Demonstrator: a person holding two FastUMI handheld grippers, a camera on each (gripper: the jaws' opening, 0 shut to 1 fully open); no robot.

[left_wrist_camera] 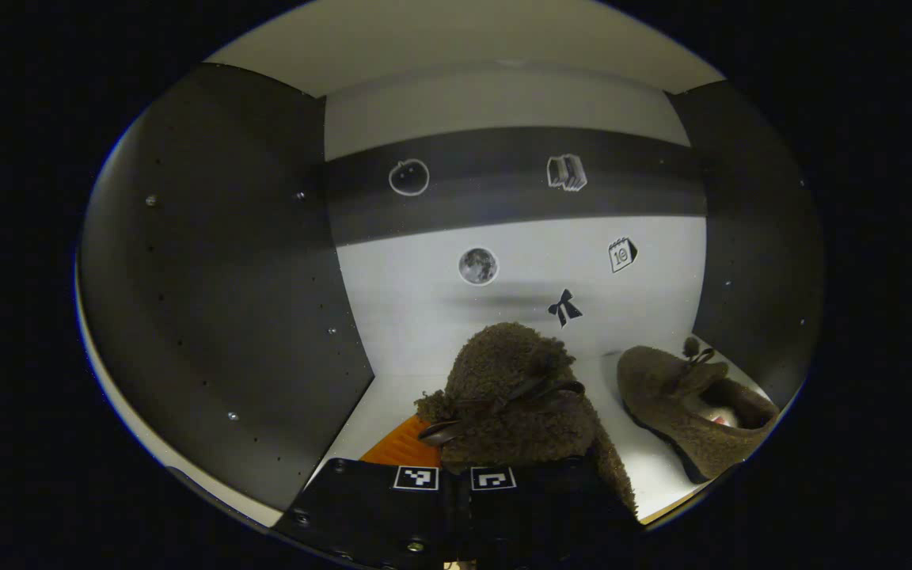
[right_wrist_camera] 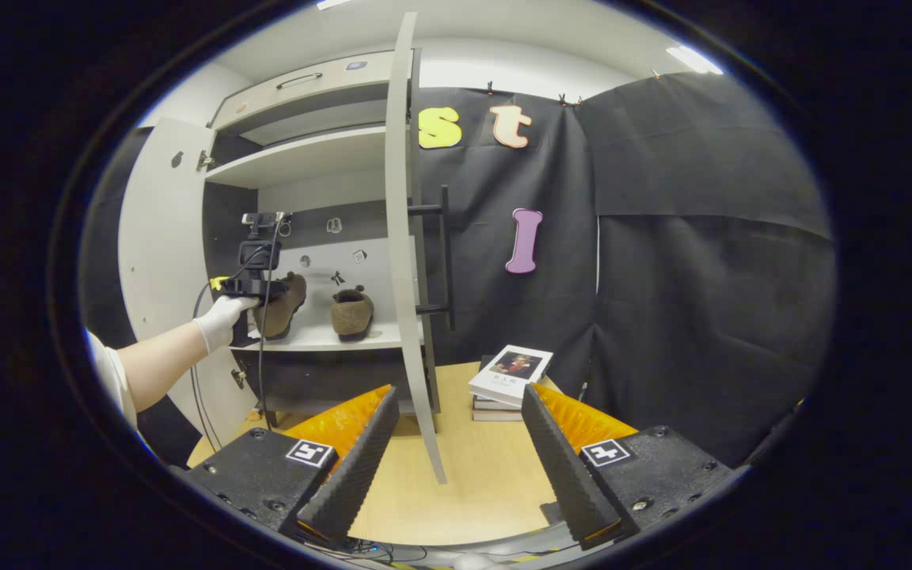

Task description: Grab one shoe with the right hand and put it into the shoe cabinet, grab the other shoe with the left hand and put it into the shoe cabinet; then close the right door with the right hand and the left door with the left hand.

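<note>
In the left gripper view my left gripper [left_wrist_camera: 495,455] is inside the shoe cabinet, shut on a fuzzy brown shoe [left_wrist_camera: 515,396] with a dark bow. Its toe points at the back wall. The other brown shoe [left_wrist_camera: 689,408] stands on the white shelf [left_wrist_camera: 400,396] to its right, apart from it. The right gripper view shows a gloved hand holding the left gripper [right_wrist_camera: 254,289] with that shoe [right_wrist_camera: 286,305] over the shelf [right_wrist_camera: 321,339], left of the second shoe [right_wrist_camera: 351,313]. My right gripper [right_wrist_camera: 456,451] is open and holds nothing, low in front of the cabinet.
Both doors stand open: the left door [right_wrist_camera: 159,237] and the right door [right_wrist_camera: 400,237], edge-on straight ahead of my right gripper. A stack of books [right_wrist_camera: 510,376] lies on the wooden table [right_wrist_camera: 472,475] right of the cabinet. Dark side walls [left_wrist_camera: 226,301] enclose the compartment.
</note>
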